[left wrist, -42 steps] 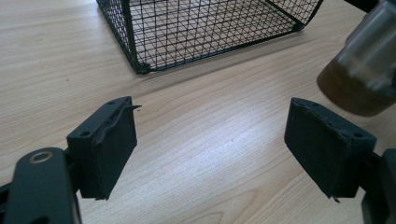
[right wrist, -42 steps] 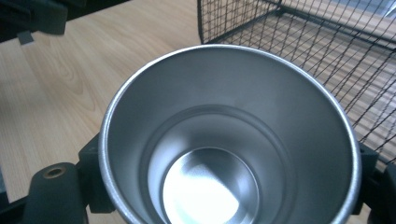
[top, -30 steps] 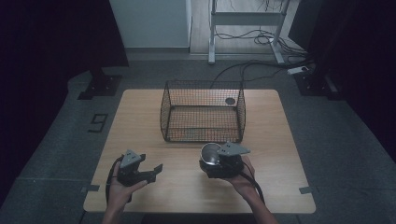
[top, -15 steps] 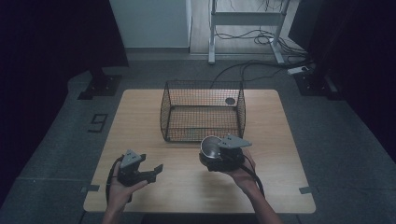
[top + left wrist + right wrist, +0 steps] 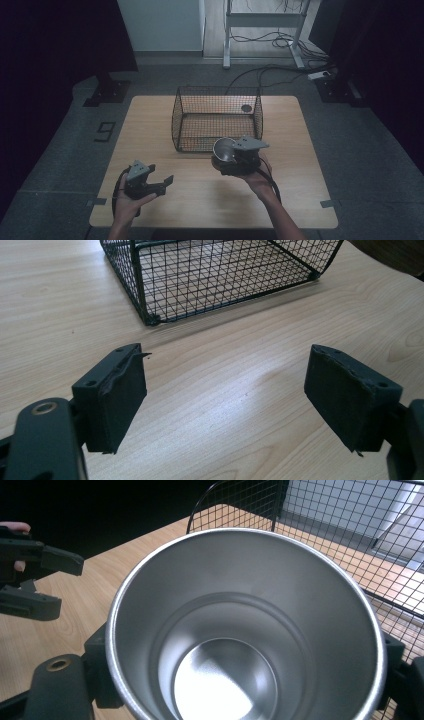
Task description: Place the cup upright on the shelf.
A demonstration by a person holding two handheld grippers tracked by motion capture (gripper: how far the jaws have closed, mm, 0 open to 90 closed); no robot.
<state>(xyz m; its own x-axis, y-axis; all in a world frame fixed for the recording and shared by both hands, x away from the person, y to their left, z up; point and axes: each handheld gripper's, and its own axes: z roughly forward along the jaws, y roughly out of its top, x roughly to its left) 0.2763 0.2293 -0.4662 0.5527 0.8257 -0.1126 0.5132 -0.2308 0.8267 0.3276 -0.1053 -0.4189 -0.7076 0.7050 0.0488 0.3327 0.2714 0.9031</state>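
Note:
A shiny metal cup (image 5: 226,149) is lifted above the table, just in front of the black wire basket (image 5: 218,120). My right gripper (image 5: 231,159) is shut on the cup; its pads press the cup's sides. The right gripper view looks straight into the empty cup (image 5: 245,630), with basket mesh (image 5: 350,545) behind it. At the front left, my left gripper (image 5: 161,183) rests low over the table with its jaws wide apart. Nothing lies between its pads (image 5: 116,397), only bare wood.
The wooden table (image 5: 150,125) holds the basket at its middle back; a small dark round thing (image 5: 246,108) lies by its far right corner. Cables and a desk frame (image 5: 260,20) stand on the floor beyond. The left gripper (image 5: 30,580) appears at left in the right gripper view.
My right gripper has risen with the cup and moved a little toward the basket. The left gripper has stayed where it was.

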